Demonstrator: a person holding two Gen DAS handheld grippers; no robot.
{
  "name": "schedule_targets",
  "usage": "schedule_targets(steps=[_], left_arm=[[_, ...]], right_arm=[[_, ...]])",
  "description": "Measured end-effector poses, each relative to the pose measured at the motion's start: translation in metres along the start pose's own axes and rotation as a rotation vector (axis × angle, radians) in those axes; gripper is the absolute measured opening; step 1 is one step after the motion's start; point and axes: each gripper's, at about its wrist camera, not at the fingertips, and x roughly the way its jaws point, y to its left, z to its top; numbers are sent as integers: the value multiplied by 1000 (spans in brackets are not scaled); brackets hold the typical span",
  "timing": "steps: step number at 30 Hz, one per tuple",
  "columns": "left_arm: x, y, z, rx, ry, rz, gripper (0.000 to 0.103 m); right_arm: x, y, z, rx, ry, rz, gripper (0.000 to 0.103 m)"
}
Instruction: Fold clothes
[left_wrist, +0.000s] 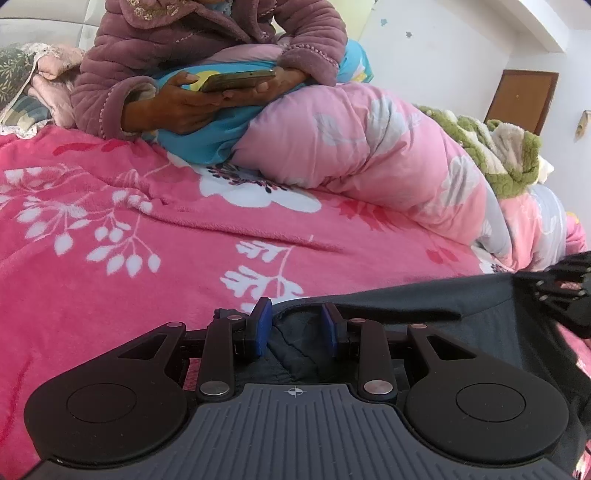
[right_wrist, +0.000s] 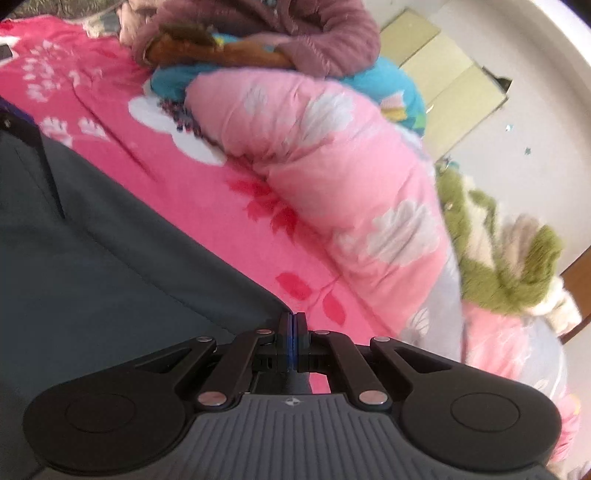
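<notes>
Garment: a dark grey garment (left_wrist: 424, 306) lies spread on the pink floral blanket (left_wrist: 110, 229); its kind cannot be told.
Long axis: it runs across the near edge in the left wrist view, from one gripper toward the other.
Left gripper (left_wrist: 297, 328): blue pads apart, a wrinkled corner of the cloth between them, not pinched.
Right gripper (right_wrist: 292, 338): fingers pressed together at the garment's edge — whether cloth sits between the pads is hard to tell.
Hidden: the near part of the garment is covered by the gripper bodies.
Blur: the right wrist view is smeared.
Writing: none readable.
Beyond: a pink quilt (left_wrist: 369, 147), a green fleece (left_wrist: 498, 147), and a seated person (left_wrist: 207, 40) holding a phone (left_wrist: 236, 79).
</notes>
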Motion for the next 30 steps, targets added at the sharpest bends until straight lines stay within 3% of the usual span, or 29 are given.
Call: schedule_targets(steps=[11, 14, 18, 24, 27, 30], left_arm=[[4, -5, -1, 38, 2, 12, 29], [4, -5, -1, 35, 4, 13, 29], [4, -5, 0, 32, 5, 16, 29], [2, -8, 0, 57, 2, 23, 30], [-8, -11, 2, 65, -29, 28, 30], [-30, -27, 8, 93, -86, 62, 30]], right_arm=[[65, 15, -24, 93, 87, 72, 0], [65, 14, -27, 135, 88, 79, 1], [54, -44, -34, 466, 114, 88, 26], [-10, -142, -94, 1035, 88, -52, 27], [-53, -156, -145, 1296, 64, 31, 27], [-89, -141, -186, 1429, 46, 80, 27]])
